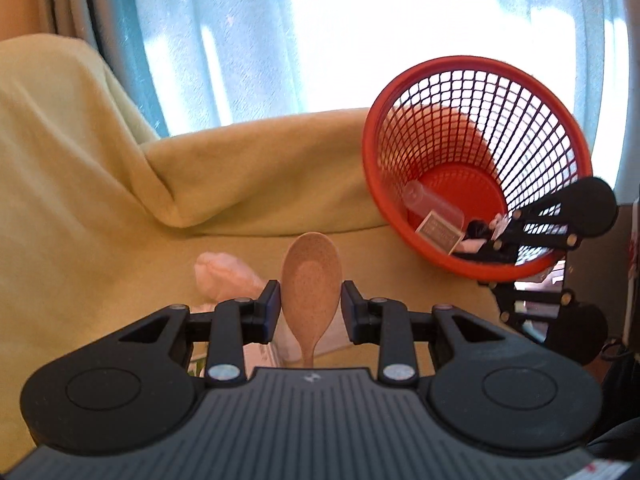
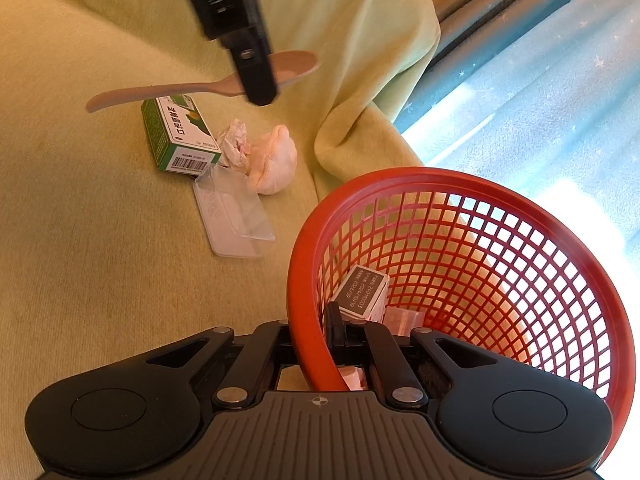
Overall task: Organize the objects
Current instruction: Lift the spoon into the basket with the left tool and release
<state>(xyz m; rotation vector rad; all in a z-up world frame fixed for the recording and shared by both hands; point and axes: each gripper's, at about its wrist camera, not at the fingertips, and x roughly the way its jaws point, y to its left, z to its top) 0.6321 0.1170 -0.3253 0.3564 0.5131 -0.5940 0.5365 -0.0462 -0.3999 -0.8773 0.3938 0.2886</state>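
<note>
My left gripper (image 1: 311,300) is shut on the bowl of a beige speckled spoon (image 1: 310,276), with a pad on each side. In the right wrist view the spoon (image 2: 160,90) hangs level in the air above the blanket, held by the left gripper (image 2: 260,88). A red mesh basket (image 1: 374,188) stands tilted at the right. My right gripper (image 2: 316,334) is shut on the basket's near rim (image 2: 302,280), one finger inside and one outside. It also shows from the left wrist, where the right gripper (image 1: 498,236) clamps that rim. A dark-labelled box (image 2: 362,292) and a clear tube (image 1: 434,204) lie in the basket.
On the yellow-green blanket (image 2: 80,240) lie a green box (image 2: 176,136), crumpled paper (image 2: 236,144), a pink cloth bundle (image 2: 276,164) and a clear plastic case (image 2: 232,220), all left of the basket. A blue curtain (image 1: 320,40) hangs behind.
</note>
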